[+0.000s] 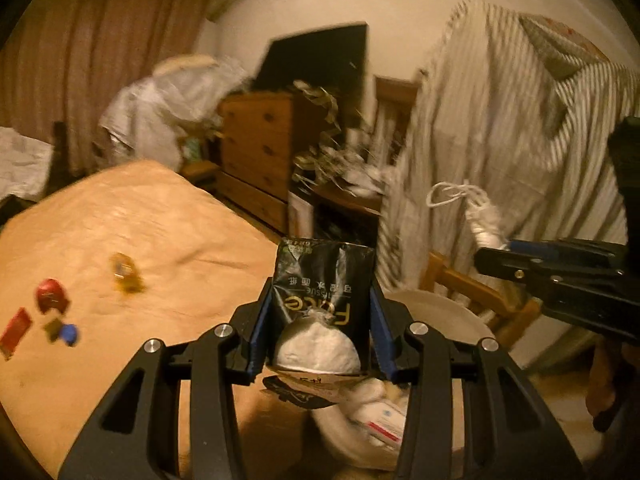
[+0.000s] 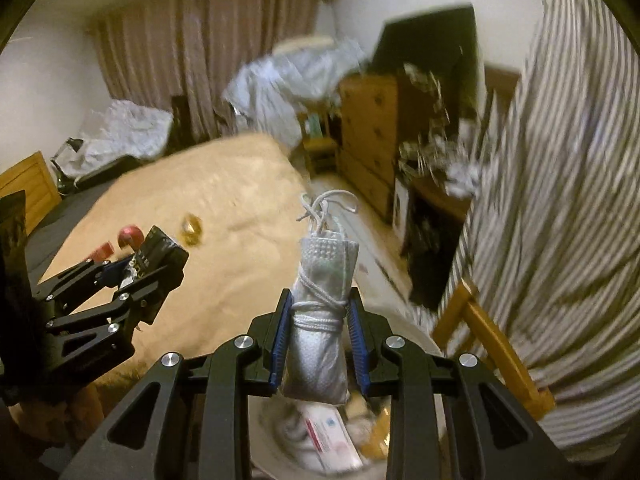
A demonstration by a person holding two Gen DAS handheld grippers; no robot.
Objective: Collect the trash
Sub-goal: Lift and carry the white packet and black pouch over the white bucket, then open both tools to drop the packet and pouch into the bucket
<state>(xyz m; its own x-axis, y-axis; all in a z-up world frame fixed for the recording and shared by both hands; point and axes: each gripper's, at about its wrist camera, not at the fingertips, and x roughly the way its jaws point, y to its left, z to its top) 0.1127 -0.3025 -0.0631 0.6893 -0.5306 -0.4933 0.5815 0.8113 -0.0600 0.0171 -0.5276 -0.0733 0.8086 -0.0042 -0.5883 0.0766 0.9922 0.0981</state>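
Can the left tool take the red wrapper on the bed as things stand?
Probably not yet: the left tool is shut on a black tissue pack. The red wrapper lies uncovered on the bed.

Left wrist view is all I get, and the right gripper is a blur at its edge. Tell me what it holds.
Observer: The right gripper is shut on a rolled face mask, bound with its own white cord.
Operator: Say what lies under it.
Observer: Below the mask's lower end sits a white bin with a red-and-white packet in it.
Operator: Report what is left of the bed.
Observer: A wooden panel stands past the bed, at the picture's left edge.
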